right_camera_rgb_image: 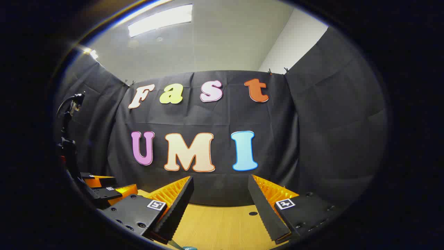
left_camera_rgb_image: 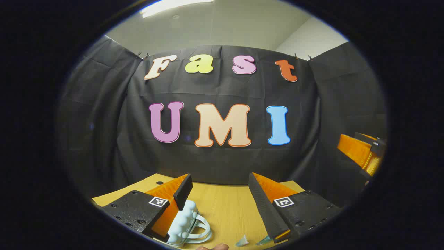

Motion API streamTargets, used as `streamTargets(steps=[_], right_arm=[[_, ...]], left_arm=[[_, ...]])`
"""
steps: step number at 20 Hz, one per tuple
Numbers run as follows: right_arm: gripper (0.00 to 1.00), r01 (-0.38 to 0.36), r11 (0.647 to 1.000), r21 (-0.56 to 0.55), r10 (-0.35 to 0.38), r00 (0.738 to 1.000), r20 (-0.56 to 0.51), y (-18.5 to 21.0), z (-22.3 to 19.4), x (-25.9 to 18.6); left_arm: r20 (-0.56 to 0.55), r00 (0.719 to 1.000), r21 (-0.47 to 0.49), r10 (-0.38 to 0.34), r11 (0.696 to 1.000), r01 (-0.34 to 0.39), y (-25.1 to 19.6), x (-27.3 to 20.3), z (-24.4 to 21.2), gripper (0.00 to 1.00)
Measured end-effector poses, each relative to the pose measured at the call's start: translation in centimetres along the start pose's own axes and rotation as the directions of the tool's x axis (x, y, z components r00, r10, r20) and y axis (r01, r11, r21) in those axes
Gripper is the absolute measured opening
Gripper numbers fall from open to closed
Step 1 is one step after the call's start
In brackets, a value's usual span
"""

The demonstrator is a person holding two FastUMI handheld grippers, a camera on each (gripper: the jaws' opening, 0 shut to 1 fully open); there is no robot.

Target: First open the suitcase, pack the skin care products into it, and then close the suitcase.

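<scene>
Pale blue bumpy-lidded skin care pouch (left_camera_rgb_image: 185, 222) lies on the table (left_camera_rgb_image: 225, 208) just under the left finger of the wide-spread left tongs (left_camera_rgb_image: 220, 194) in the left gripper view, while the right gripper view has the right tongs (right_camera_rgb_image: 220, 199) spread wide above bare wood, left tongs off at its left edge.

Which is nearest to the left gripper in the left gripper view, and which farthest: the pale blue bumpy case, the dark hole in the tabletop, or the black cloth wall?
1. Pale blue bumpy case: beside the left gripper's left finger.
2. Dark hole: farther back on the wooden tabletop, left side.
3. Black cloth wall: behind the table.
</scene>
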State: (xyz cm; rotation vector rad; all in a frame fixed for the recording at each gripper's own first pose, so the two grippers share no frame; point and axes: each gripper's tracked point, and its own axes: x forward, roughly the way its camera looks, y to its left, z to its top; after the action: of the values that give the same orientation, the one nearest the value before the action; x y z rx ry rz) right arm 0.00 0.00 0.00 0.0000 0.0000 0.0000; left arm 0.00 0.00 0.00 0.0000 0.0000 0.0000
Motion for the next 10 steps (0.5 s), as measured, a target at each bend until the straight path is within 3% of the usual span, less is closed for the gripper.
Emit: streamTargets(steps=[3,6,8,10], right_arm=[[0.98,0.011,1.0,0.001,-0.011,1.0,0.006,-0.7,-0.5,0.5],[0.98,0.044,0.999,0.022,-0.044,0.999,0.006,-0.5,-0.7,1.1],[0.99,0.027,0.999,0.038,-0.027,1.0,-0.001,0.7,-1.2,1.5],[0.99,0.048,0.998,0.028,-0.048,0.999,-0.026,0.6,-2.4,2.0]], left_arm=[[0.012,1.0,0.003,0.024,1.0,-0.024,0.1,-0.1,0.0,0.95],[0.04,0.999,0.016,0.002,1.0,-0.003,0.1,0.7,0.7,0.95],[0.038,0.999,0.042,-0.009,0.999,0.008,0.9,1.0,0.3,0.95],[-0.027,0.999,0.064,-0.022,0.998,0.024,1.3,2.2,-2.2,0.95]])
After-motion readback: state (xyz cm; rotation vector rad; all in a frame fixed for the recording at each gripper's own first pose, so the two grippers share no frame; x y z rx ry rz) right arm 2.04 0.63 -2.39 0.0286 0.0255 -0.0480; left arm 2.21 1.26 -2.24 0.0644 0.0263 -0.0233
